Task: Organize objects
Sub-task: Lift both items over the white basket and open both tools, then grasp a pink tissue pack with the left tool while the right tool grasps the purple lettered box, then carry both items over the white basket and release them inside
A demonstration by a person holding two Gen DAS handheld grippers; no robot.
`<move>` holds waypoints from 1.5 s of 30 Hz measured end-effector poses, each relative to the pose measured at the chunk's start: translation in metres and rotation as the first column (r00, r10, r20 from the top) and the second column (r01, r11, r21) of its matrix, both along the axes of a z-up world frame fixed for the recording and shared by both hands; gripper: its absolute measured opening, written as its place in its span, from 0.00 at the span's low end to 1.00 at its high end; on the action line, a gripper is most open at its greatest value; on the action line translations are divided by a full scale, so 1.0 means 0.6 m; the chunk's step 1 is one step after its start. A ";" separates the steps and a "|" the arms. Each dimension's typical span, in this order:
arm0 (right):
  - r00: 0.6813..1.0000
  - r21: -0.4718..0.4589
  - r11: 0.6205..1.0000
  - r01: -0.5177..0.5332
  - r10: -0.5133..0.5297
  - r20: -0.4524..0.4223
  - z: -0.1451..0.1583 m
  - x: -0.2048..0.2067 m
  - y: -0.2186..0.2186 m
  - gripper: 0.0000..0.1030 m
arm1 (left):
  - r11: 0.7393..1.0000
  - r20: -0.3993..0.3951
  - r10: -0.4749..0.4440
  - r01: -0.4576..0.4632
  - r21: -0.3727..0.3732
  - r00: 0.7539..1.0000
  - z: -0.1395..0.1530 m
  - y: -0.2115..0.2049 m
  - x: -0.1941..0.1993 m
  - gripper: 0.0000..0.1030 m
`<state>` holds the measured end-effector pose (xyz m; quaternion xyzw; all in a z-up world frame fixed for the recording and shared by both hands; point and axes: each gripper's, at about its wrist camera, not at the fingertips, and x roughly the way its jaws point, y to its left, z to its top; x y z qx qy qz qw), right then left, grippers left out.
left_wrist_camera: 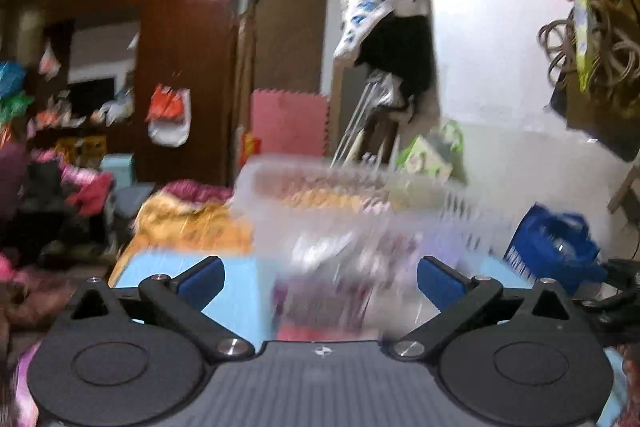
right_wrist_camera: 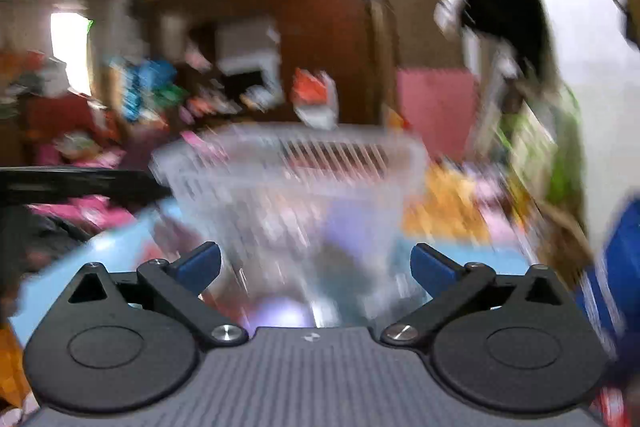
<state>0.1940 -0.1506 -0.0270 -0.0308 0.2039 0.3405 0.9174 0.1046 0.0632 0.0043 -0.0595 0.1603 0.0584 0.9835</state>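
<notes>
- Cluttered bedroom; wardrobe [left_wrist_camera: 184, 47] behind, pink mat [left_wrist_camera: 290, 123] by the door.
- Clear basket [left_wrist_camera: 352, 211] on blue desk [left_wrist_camera: 236, 283], middle, contents blurred.
- Left gripper [left_wrist_camera: 320, 277]: jaws spread, facing the basket.
- Right gripper [right_wrist_camera: 316, 267]: jaws spread, empty, near the basket.

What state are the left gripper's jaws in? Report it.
Open: the left gripper has its blue pads spread wide, gripping nothing, before the clear basket.

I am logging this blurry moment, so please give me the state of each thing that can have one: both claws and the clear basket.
Left claw: open, holding nothing.
Right claw: open, holding nothing.
Clear slotted basket: upright on the light blue surface, items inside, too blurred to name.
Brown door: shut.
</notes>
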 end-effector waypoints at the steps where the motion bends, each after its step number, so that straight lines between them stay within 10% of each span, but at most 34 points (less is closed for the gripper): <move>1: 1.000 0.001 1.000 -0.012 0.012 -0.022 -0.009 0.003 0.003 1.00 | 1.000 -0.010 -0.005 0.005 -0.028 1.000 -0.014 0.006 -0.007 1.00; 6: 0.996 0.017 0.998 -0.062 0.063 -0.061 -0.022 0.017 0.028 1.00 | 0.999 -0.051 -0.009 0.007 -0.041 0.999 -0.047 0.013 -0.014 1.00; 16: 0.992 -0.051 0.995 -0.088 0.083 -0.099 -0.052 0.010 0.038 0.51 | 0.999 -0.179 0.035 -0.035 0.007 0.983 -0.077 -0.007 0.036 1.00; 26: 0.994 0.027 0.997 -0.071 0.073 -0.079 -0.045 -0.015 -0.003 0.48 | 0.984 -0.321 0.071 -0.015 0.176 0.944 -0.083 -0.053 0.068 0.95; 29: 0.995 0.040 0.997 -0.066 0.069 -0.077 -0.046 -0.017 -0.011 0.47 | 0.985 -0.290 0.055 -0.005 0.171 0.955 -0.079 -0.054 0.053 0.73; 45: 0.994 0.098 0.992 -0.075 0.083 -0.078 -0.034 -0.021 -0.044 0.43 | 0.993 -0.065 -0.085 0.090 0.080 0.994 -0.043 -0.077 -0.057 0.74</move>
